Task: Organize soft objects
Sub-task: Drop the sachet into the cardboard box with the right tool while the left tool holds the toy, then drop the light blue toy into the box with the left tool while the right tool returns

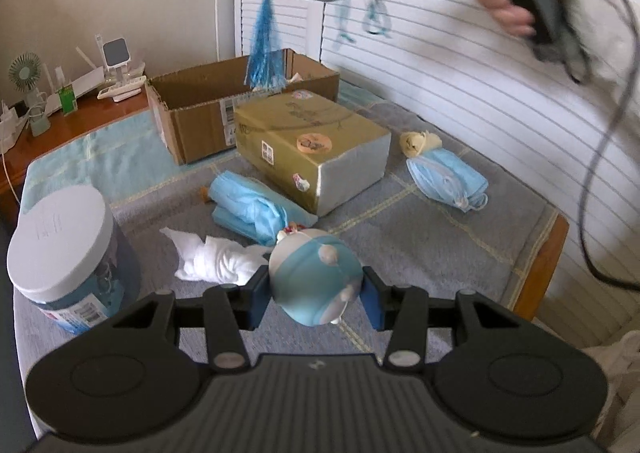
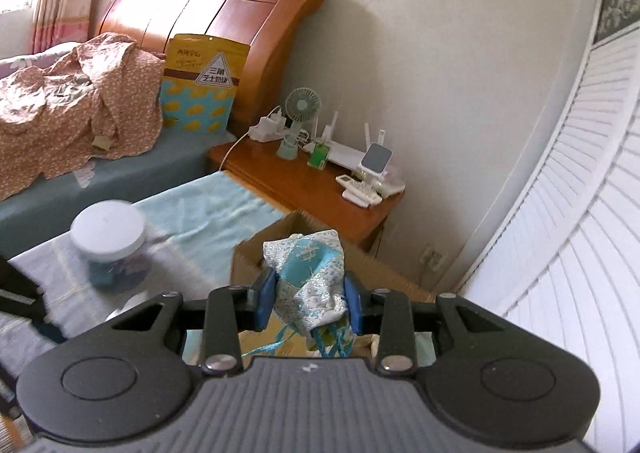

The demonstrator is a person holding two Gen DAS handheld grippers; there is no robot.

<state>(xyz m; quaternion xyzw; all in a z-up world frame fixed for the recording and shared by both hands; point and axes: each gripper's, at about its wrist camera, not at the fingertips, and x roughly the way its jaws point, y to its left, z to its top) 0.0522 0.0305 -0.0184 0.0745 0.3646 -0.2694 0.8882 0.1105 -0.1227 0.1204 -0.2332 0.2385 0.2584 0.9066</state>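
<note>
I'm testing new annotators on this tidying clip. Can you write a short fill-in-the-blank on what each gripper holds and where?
The left gripper grips a round blue and white ____.
The right gripper holds a blue embroidered pouch above the open ____ box.
The jar has a ____ lid.

Missing: plush toy; cardboard; white

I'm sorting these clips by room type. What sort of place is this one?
Most likely a bedroom in a home. The right wrist view shows a wooden headboard with a bed and crumpled floral fabric on it, and a bedside table holding a small fan.
</note>
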